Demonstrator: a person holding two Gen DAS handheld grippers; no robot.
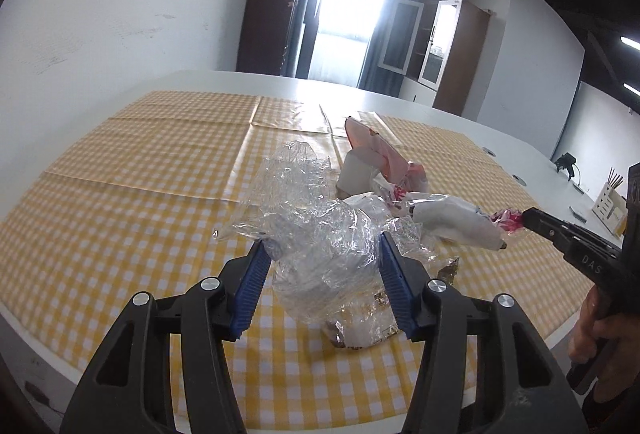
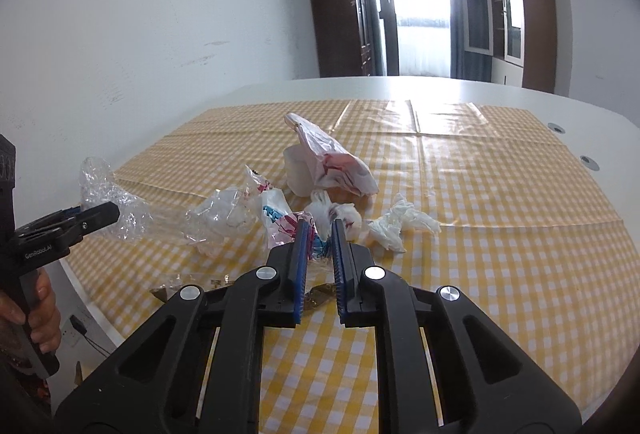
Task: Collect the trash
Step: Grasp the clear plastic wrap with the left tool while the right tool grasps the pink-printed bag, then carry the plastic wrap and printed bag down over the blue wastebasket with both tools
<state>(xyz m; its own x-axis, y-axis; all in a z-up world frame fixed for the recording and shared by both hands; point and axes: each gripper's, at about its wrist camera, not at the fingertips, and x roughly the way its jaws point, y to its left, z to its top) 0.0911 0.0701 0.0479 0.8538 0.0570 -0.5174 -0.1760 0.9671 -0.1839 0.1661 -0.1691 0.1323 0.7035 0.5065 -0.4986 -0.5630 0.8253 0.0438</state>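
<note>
Two black tongs with blue pads fill the near part of each view. From the left wrist view, the left gripper (image 1: 322,246) squeezes a big bunch of crinkly clear plastic wrap (image 1: 304,218) between its pads and holds it up over the table. Under the wrap, a small gold and brown wrapper (image 1: 360,330) lies on the yellow checked cloth (image 1: 120,202).

From the right wrist view, the right gripper (image 2: 320,234) is almost shut. Its pads pinch the edge of a thin plastic bag with pink and blue print (image 2: 280,226). The same bag stretches left toward the clear wrap, so the two bunches hang near each other above the cloth.

More trash sits on the cloth past the tongs. A white tissue ball with red marks (image 2: 340,214) is just beyond the right pads. A crumpled white tissue (image 2: 396,226) lies to its right. Farther away, a pink and white bag (image 2: 332,158) leans over a small white cup (image 2: 298,170).

A hand (image 2: 36,310) holds the left tongs at the left edge. The white table (image 2: 400,86) reaches far back toward a bright doorway (image 2: 416,2).
</note>
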